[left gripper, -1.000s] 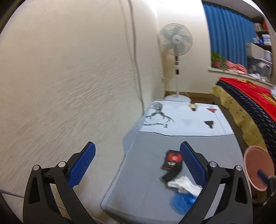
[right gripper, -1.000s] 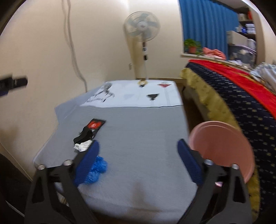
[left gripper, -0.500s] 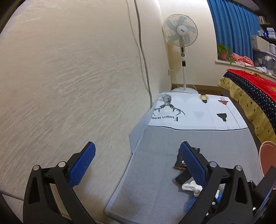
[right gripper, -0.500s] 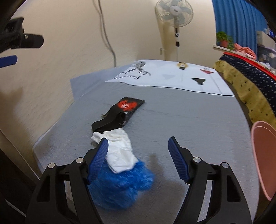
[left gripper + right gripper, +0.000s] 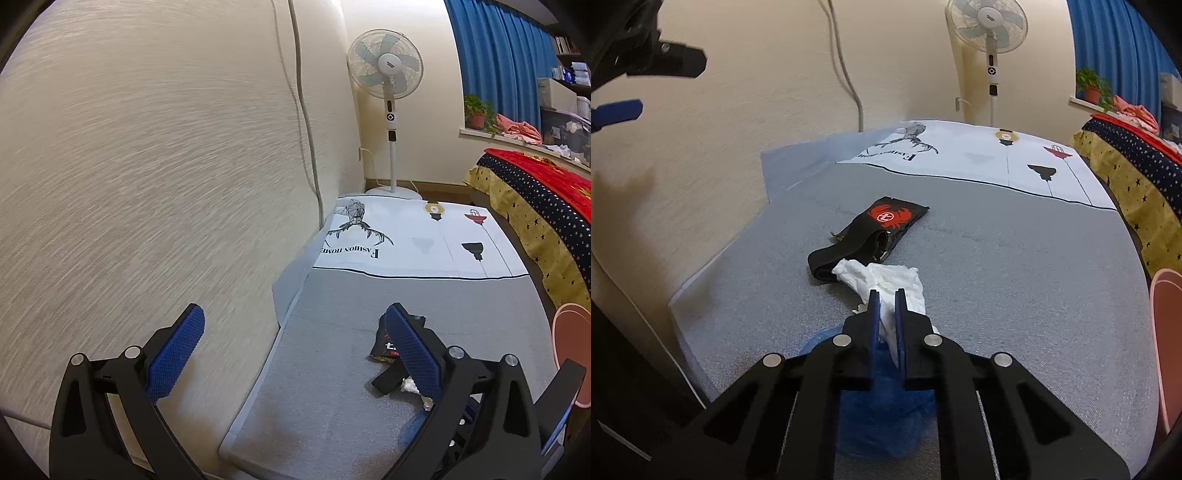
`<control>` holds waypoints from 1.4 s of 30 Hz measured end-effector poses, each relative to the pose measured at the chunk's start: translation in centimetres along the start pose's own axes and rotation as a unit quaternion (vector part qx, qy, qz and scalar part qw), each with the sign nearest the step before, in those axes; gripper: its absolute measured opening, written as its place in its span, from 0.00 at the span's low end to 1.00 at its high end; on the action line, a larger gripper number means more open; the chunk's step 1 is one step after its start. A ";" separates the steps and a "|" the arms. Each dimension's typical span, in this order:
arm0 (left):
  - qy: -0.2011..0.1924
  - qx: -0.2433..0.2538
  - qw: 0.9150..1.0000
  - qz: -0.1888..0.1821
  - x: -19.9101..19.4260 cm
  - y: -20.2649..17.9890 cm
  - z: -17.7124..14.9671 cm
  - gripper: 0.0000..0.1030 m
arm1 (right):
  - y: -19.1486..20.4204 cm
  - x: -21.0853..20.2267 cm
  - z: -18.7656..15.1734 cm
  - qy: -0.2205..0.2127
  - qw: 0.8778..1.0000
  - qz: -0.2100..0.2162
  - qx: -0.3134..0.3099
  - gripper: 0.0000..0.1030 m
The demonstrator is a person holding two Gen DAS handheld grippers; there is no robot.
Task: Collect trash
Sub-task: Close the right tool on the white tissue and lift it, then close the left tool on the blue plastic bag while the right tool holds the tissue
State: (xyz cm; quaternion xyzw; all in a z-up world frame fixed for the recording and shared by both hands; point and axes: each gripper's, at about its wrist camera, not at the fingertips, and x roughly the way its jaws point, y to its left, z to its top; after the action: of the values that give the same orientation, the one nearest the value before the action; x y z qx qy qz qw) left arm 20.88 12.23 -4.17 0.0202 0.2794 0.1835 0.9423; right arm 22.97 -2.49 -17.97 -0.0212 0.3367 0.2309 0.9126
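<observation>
Grey fabric-covered low table (image 5: 1015, 258) beside cream wall, pink round plastic basin (image 5: 1167, 343) at right edge, contents hidden. Right gripper (image 5: 885, 295) at centre bottom, jaws closing, pinching crumpled white tissue (image 5: 882, 277), long axis running up-left onto black snack wrapper with red logo (image 5: 875, 229). Crumpled blue plastic (image 5: 882, 417) directly beneath. Left gripper (image 5: 291, 339) spread wide, empty, farther off, upper left in right view.

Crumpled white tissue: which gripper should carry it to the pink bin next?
Right. The right gripper is closing its jaws on the crumpled white tissue, and the pink bin sits on its side. The left gripper is open, holding nothing.
</observation>
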 end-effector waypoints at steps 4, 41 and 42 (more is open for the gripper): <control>-0.001 0.002 1.000 -0.002 0.0 -0.2 0.1 0.92 | -0.5 -0.4 0.3 -0.006 1.000 -0.006 0.007 0.08; 0.002 -0.006 1.000 -0.008 -0.5 -0.3 -0.2 0.92 | -3.0 -0.3 -0.4 0.011 1.000 -0.028 0.005 0.10; 0.002 -0.006 1.000 -0.008 -0.4 -0.4 -0.2 0.92 | -3.1 -0.5 -0.3 0.009 1.000 -0.028 0.008 0.09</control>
State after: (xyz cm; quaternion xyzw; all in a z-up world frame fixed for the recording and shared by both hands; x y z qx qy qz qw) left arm 20.57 11.73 -4.15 0.0120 0.2805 0.1779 0.9431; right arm 23.81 -5.54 -18.24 -0.0254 0.3457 0.2020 0.9160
